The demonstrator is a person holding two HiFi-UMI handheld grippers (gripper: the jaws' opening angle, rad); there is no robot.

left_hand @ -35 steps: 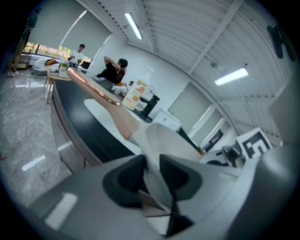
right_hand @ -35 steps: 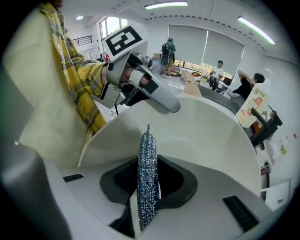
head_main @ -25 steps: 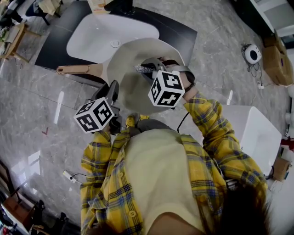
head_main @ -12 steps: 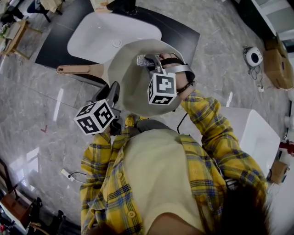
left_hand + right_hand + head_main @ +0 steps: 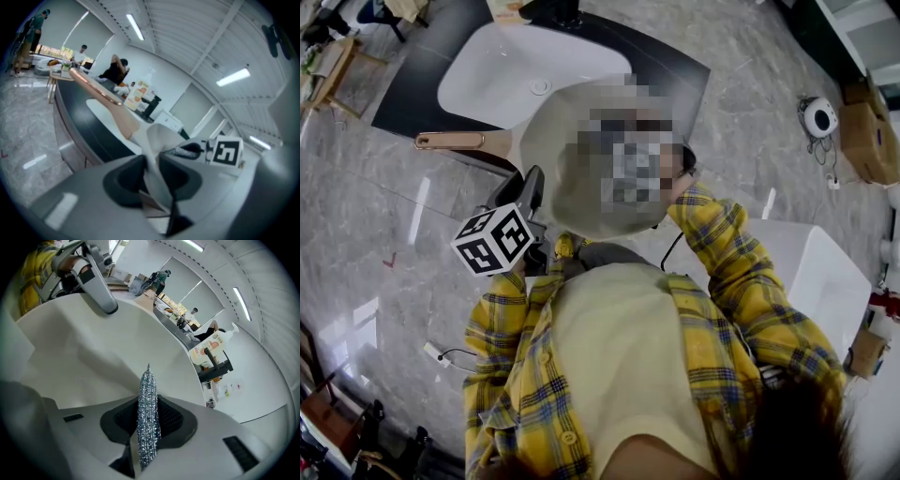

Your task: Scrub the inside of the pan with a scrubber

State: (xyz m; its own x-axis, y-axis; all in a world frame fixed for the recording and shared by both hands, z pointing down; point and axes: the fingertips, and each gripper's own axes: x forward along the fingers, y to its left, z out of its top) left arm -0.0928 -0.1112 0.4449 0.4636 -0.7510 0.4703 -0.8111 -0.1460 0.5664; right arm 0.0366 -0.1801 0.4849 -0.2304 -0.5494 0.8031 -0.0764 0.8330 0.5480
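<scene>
Because the left gripper (image 5: pixel 525 194) pins the near rim, the beige pan (image 5: pixel 546 141) hangs tilted in the head view, just in front of the white sink basin (image 5: pixel 502 66). Its copper-coloured handle (image 5: pixel 450 141) runs out to the picture's left. The right gripper cannot be made out here; only the yellow plaid sleeve (image 5: pixel 722 244) reaches into the bowl.

In the left gripper view the jaws are clamped on the pan's thin rim, with the handle stretching away up-left and the right gripper's marker cube (image 5: pixel 225 152) over the bowl.

In the right gripper view the right gripper (image 5: pixel 147 427) is closed on a flattened steel scrubber (image 5: pixel 148 413). Its long axis lies along the jaws, tip aimed at the pan's inner wall directly ahead; contact I cannot confirm.

Against the earlier frames, the scrubber had been shifting towards the sink-side wall and the right cuff has crept inward. The left gripper and pan have not moved.
</scene>
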